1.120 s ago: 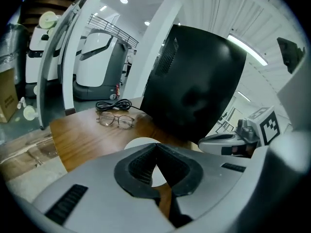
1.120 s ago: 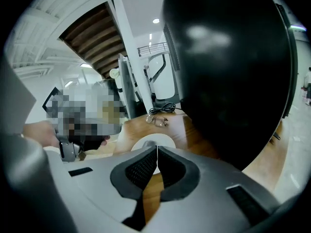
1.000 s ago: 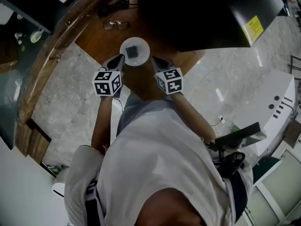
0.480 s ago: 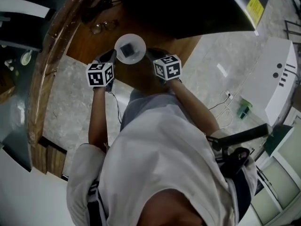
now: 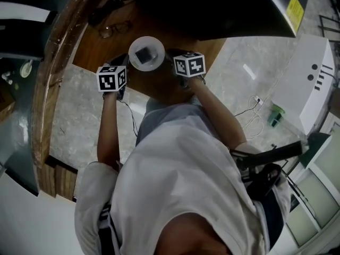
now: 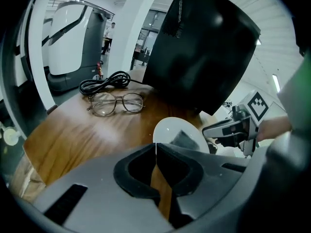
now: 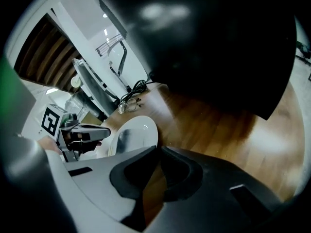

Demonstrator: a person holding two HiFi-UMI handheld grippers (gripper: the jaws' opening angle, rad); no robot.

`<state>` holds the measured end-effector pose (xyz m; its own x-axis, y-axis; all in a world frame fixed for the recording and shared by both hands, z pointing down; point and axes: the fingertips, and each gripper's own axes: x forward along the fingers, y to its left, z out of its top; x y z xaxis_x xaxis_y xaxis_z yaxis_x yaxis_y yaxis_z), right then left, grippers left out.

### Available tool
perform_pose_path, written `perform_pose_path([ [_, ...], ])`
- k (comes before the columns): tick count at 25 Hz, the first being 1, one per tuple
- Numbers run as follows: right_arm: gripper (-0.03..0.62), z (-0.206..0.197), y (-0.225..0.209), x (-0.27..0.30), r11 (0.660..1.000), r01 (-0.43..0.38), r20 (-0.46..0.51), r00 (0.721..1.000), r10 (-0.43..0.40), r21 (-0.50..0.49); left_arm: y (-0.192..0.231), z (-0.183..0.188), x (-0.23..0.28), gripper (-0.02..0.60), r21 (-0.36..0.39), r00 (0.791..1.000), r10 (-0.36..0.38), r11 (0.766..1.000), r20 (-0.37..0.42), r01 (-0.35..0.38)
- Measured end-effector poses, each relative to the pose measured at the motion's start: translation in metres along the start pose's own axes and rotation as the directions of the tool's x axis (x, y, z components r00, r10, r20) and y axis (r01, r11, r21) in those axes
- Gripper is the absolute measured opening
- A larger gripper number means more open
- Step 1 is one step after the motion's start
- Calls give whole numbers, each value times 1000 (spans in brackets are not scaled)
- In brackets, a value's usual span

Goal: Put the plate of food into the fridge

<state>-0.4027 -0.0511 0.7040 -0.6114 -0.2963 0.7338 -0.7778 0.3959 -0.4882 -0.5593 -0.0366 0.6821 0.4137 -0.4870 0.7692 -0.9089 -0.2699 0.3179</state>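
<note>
The left gripper [image 6: 155,147] had its jaws pressed together, with a thin white sliver caught between the tips, which looked to be the near rim of the plate [image 6: 179,134]. The right gripper [image 7: 158,149] was likewise closed, its tips meeting right at the plate's edge on the opposite side. The plate thus sat between the two grippers, just ahead of each one's jaws, over the brown wooden tabletop [image 6: 73,140]. I could not tell whether it rested on the wood or was lifted clear of it.

On the white plate lay a dark grey, squarish piece of food [image 5: 143,54] (too blurred to name further).

Beyond the left gripper and a little to its left, a pair of clear-framed glasses [image 6: 115,103] lay open on the tabletop. A coiled black cable [image 6: 104,83] lay just past them. Ahead of both grippers, behind the plate, rose a large black unit [image 6: 204,47] with a yellow sticker [image 5: 294,13] on one face.

In the head view the person's arms reached forward from a white shirt [image 5: 180,185], and each gripper's marker cube sat just behind the plate on its own side.
</note>
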Motion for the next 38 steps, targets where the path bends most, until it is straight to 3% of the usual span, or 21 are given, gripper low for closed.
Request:
perform_pose_path([
  [4, 20, -1, -4, 3, 1000, 12, -18, 1000, -12, 29, 0, -2, 0, 18, 62, 999, 32, 998, -4, -32],
  [8, 20, 0, -5, 3, 998, 13, -24, 1000, -11, 62, -4, -3, 3, 18, 19, 1000, -8, 1000, -2, 8],
  [13, 20, 0, -4, 3, 998, 14, -50, 999, -11, 58, -2, -8, 11, 18, 35, 999, 6, 999, -32, -4],
  [19, 25, -2, -4, 5, 997, -4, -79, 997, 10, 75, 0, -7, 11, 18, -7, 1000, -18, 1000, 1, 18],
  [21, 64, -3, -6, 5, 997, -4, -89, 996, 11, 77, 2, -7, 11, 18, -25, 1000, -23, 999, 20, 24],
  [24, 71, -4, -5, 4, 994, -24, -93, 995, 35, 110, 4, -7, 10, 18, -49, 999, -24, 998, 41, 26],
  [29, 71, 1, -1, 5, 958, -133, -31, 989, 146, 255, 11, -10, 15, 18, -66, 998, -29, 997, 53, 32],
  [36, 71, 11, 8, -3, 888, -259, 58, 965, 256, 380, 10, -15, 11, 18, -70, 999, -13, 997, 42, 16],
  [38, 71, 12, 8, -4, 883, -269, 66, 962, 264, 385, 9, -16, 13, 18, -68, 999, -14, 998, 44, 17],
])
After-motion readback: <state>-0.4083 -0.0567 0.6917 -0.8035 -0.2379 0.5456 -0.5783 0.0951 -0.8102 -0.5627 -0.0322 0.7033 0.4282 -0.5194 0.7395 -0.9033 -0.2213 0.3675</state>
